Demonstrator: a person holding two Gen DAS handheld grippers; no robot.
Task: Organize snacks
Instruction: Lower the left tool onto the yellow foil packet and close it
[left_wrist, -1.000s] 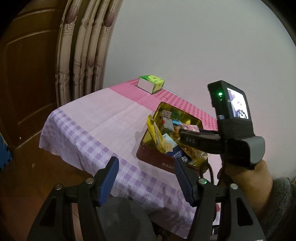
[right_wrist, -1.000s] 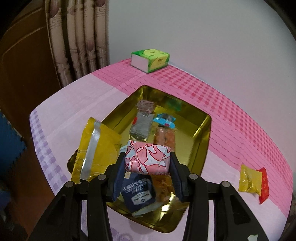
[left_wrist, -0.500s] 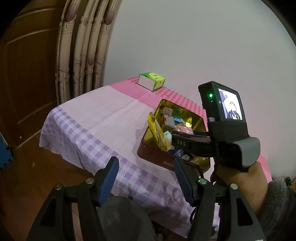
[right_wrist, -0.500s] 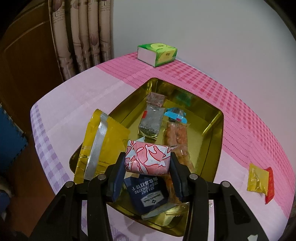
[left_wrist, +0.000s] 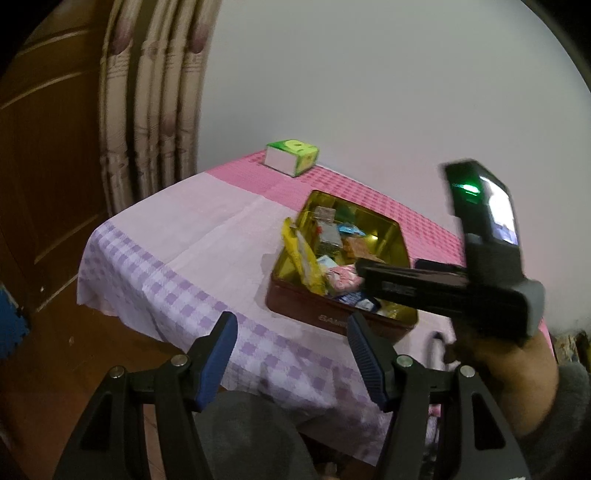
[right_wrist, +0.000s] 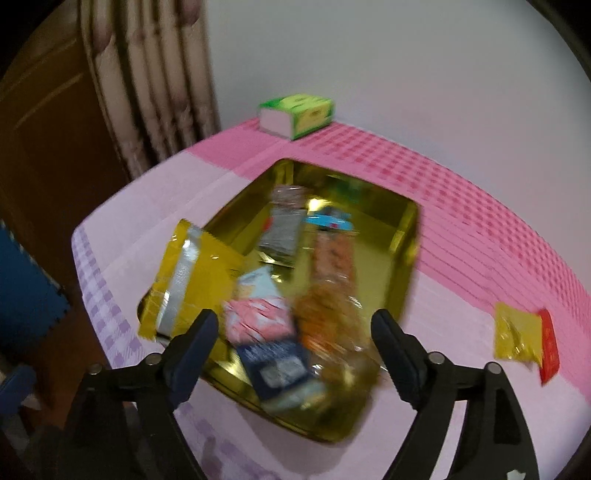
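A gold tin with a dark red outer wall sits on the checked tablecloth and holds several snack packets. My right gripper hangs over the tin's near end with its jaws opening. The pink-and-white snack lies loose between them on the pile, and the pads do not touch it. A navy packet lies just in front of it. A large yellow packet leans on the tin's left rim. My left gripper is open and empty, held off the table's near edge.
A small yellow-and-red packet lies on the cloth right of the tin. A green tissue box stands at the far corner by the curtain. A person's hand holds the right gripper's handle. A wooden door is at the left.
My right gripper's jaws have spread wide and let go of the pink-and-white snack, which now rests in the tin. The right wrist view has shifted and blurred. The left gripper has stayed open.
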